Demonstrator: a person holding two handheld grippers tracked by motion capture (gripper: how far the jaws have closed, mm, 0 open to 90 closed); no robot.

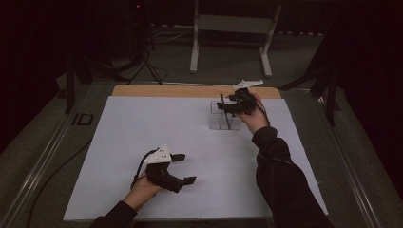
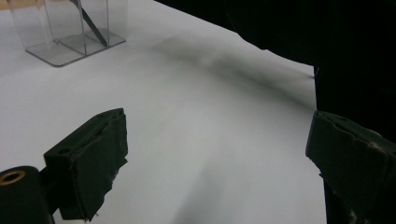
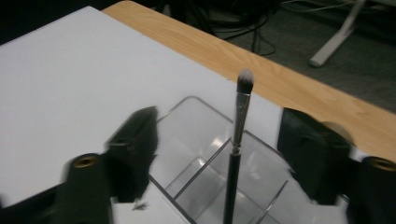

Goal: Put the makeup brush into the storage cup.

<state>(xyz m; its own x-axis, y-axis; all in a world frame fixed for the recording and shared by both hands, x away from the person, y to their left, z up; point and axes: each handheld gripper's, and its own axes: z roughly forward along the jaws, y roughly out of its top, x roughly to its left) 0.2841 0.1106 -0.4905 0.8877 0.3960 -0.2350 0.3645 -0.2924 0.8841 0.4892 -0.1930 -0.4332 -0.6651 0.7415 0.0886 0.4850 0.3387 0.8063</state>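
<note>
A white sheet (image 1: 142,137) is covering most of a wooden table (image 1: 190,90), leaving a strip bare along its far edge. Beyond the table, white frame legs (image 1: 195,47) are standing on grey floor, and dark cables (image 1: 147,66) are trailing there.

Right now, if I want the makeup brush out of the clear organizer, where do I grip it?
Grip the brush on its shaft just below the bristles, above the clear organizer walls. Come from above: it stands nearly upright, and the right gripper is open astride it.
</note>
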